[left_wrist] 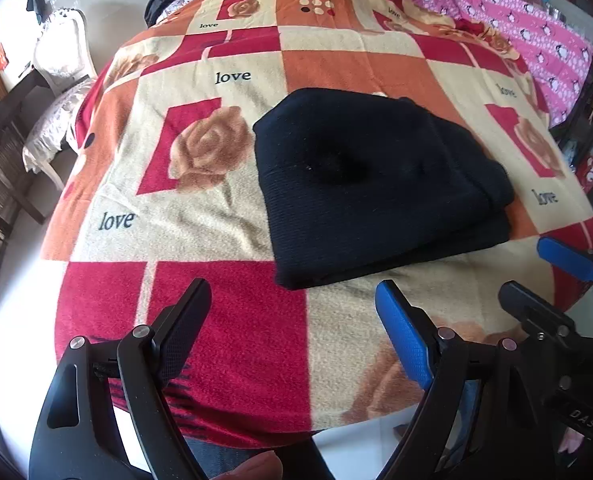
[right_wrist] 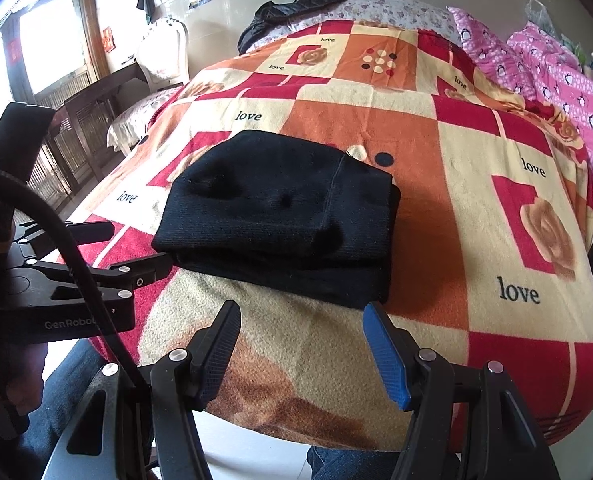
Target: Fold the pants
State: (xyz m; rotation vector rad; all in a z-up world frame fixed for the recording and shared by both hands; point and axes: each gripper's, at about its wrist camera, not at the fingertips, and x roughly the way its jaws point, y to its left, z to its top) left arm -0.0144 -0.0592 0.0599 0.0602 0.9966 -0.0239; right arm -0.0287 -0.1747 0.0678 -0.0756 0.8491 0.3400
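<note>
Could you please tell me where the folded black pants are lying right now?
The black pants lie folded on the patchwork blanket, centre-right in the left wrist view, just beyond both open grippers and touching neither.

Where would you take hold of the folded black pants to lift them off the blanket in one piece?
Grip the pants at the thick near edge, coming in low from the front. The layers stack there into one firm bundle facing both open claws, so one bite catches them all. The rounded far end slopes thin. The right claw is lined up nearest.
</note>
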